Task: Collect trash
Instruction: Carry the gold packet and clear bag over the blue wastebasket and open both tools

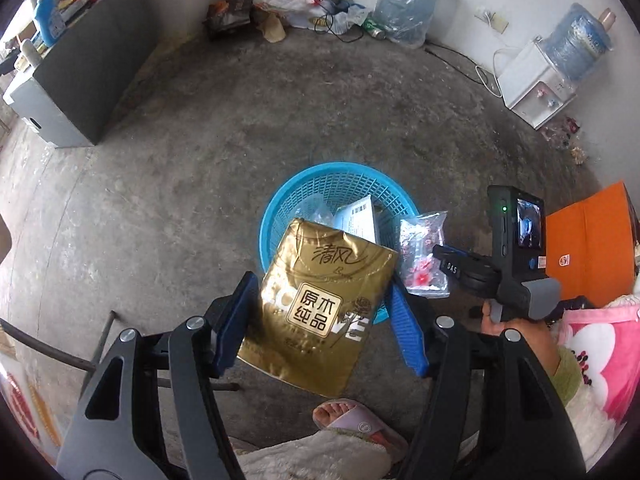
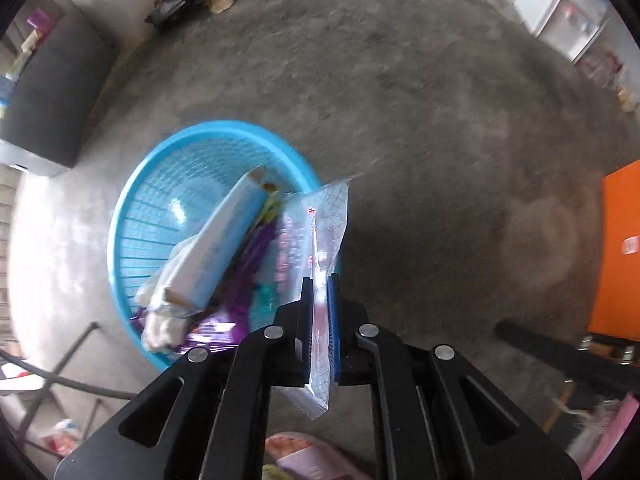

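Note:
A blue plastic basket (image 1: 340, 178) (image 2: 132, 200) stands on the concrete floor and holds a white box (image 2: 224, 240) and purple wrappers (image 2: 224, 324). A gold tissue packet (image 1: 320, 304) sits between the wide-apart blue pads of my left gripper (image 1: 320, 320), just above the basket's near rim; the right pad does not touch it. My right gripper (image 2: 320, 312) is shut on a clear plastic bag with red print (image 2: 320, 240) (image 1: 424, 256), held at the basket's right rim.
An orange box (image 1: 592, 240) (image 2: 620, 248) stands at the right. A grey cabinet (image 1: 80, 76) is at the left, a water dispenser (image 1: 536, 84) and a rubbish pile (image 1: 288, 12) by the far wall. My slippered foot (image 1: 352, 416) is below.

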A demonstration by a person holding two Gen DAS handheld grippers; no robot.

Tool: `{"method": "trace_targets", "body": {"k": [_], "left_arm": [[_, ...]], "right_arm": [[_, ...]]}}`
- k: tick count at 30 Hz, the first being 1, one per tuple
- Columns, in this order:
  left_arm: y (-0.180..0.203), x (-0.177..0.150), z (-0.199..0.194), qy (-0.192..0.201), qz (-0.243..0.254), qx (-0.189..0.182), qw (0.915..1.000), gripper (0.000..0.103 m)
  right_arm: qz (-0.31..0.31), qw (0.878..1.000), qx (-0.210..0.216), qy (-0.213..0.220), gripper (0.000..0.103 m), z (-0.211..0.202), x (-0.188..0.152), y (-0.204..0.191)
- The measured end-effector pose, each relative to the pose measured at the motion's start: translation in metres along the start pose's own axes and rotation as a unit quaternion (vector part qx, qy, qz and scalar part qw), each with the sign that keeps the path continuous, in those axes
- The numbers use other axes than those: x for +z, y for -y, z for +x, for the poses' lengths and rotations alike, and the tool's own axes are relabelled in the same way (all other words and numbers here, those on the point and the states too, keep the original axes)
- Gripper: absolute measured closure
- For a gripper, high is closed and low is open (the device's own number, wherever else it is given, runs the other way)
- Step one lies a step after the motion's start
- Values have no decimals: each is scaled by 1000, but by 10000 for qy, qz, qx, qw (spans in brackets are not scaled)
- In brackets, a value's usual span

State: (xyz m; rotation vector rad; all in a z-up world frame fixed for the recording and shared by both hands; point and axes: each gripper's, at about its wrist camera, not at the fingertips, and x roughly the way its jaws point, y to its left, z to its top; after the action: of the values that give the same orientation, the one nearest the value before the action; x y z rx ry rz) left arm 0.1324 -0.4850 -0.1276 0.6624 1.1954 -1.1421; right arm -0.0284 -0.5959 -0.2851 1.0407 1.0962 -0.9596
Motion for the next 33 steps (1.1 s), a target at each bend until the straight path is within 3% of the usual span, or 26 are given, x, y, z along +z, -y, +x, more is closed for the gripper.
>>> {"method": "trace_targets", "body": {"k": [2, 5, 8, 10, 13, 18, 26, 31, 33], "left_arm": [[1, 4, 13, -82, -82, -103, 9999, 43], [4, 8, 26, -131, -99, -139, 9998, 43], [4, 13, 39, -183, -204, -198, 9994, 42], [5, 21, 47, -150, -362, -259, 9989, 41], [3, 32, 56, -42, -688, -179, 9975, 22], [-2, 30, 38, 99, -908, -287, 9954, 22], [-5, -4, -49, 759, -511, -353, 9952, 22], [-15, -44, -114, 1171, -380, -221, 9921, 22], [-22, -64, -141, 1363, -454, -185, 9895, 22]], "right_arm": [[374, 9979, 529, 19, 71, -2, -2, 13], [801, 9898, 1170, 156, 68, -8, -8, 36], [1270, 9739, 1880, 58, 68, -9, -14, 59], [1387, 9707, 1957, 117, 68, -16, -18, 70], [1472, 9677, 2038, 173, 68, -27, -27, 77], [1359, 9691, 2040, 266, 68, -40, -32, 76], [801, 9742, 2054, 489, 68, -72, -46, 54], [131, 9762, 1964, 912, 68, -116, -59, 25], [-188, 9737, 1979, 1117, 61, -139, -66, 10]]}}
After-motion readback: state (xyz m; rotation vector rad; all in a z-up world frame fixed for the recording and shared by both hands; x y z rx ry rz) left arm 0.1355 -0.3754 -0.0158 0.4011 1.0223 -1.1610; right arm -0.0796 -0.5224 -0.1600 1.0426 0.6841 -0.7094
